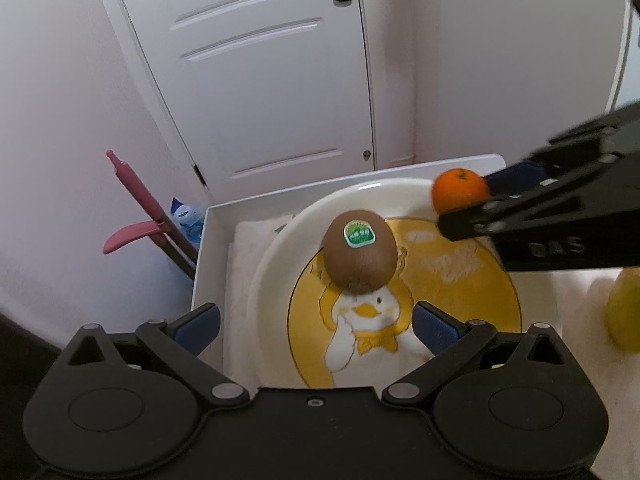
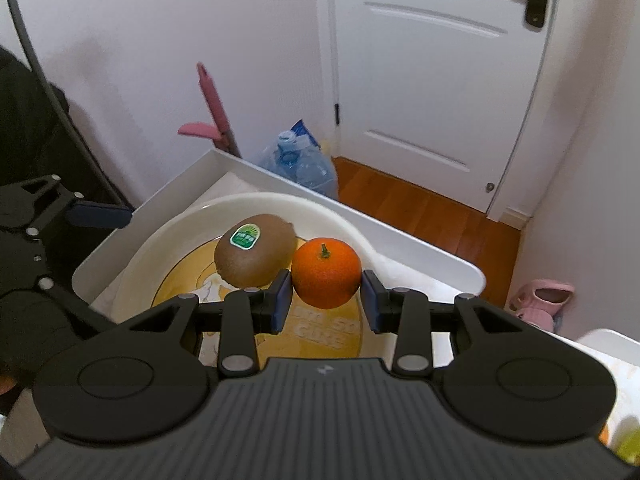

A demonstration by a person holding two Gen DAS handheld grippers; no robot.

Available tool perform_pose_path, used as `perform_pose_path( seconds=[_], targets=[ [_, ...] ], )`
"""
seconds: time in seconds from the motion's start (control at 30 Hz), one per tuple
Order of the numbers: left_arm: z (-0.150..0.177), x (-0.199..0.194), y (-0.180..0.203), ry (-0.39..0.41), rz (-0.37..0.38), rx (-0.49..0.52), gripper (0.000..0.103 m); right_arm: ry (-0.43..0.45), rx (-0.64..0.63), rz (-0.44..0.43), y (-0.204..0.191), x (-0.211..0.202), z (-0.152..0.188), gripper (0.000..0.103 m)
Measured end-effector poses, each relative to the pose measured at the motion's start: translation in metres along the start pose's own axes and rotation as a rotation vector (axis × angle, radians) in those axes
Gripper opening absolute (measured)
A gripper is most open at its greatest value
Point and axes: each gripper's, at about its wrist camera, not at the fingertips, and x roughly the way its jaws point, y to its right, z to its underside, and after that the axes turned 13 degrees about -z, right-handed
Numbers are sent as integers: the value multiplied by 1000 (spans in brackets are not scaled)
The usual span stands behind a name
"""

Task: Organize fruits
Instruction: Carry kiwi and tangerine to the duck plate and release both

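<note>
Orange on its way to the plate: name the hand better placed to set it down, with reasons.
Right. The right gripper already has the orange between its fingers, above the plate beside the kiwi. The left gripper is open and empty, facing the kiwi.

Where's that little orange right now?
The orange sits between the right gripper fingers, over the duck plate's far side, just right of the kiwi.

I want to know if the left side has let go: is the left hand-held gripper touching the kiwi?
Apart. The left wrist view shows the left hand-held gripper wide open, with plate visible between its pads and the kiwi.
</note>
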Motion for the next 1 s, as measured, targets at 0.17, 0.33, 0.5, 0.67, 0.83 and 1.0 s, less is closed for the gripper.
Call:
perform_pose_path(
  seconds=[0.17, 0.33, 0.5, 0.67, 0.83, 1.0],
  targets=[
    [9, -2, -1, 15, 20, 18, 103, -28, -24, 4, -2, 16, 1, 52],
    [12, -4, -1, 17, 38, 10, 103, -18, -49, 15, -6, 15, 2, 66],
    [13, -8, -1, 20, 10, 3, 103, 36, -26, 25, -9, 1, 0, 103],
    [16, -13, -4, 34, 11, -16, 103, 33, 22, 45, -9, -9, 0, 103],
    [14, -20, -9, 40, 15, -44, 103, 59, 59, 76, -13, -26, -1, 103],
    [11, -36, -13, 68, 13, -73, 103, 79, 84, 106, -22, -50, 3, 103]
  ],
)
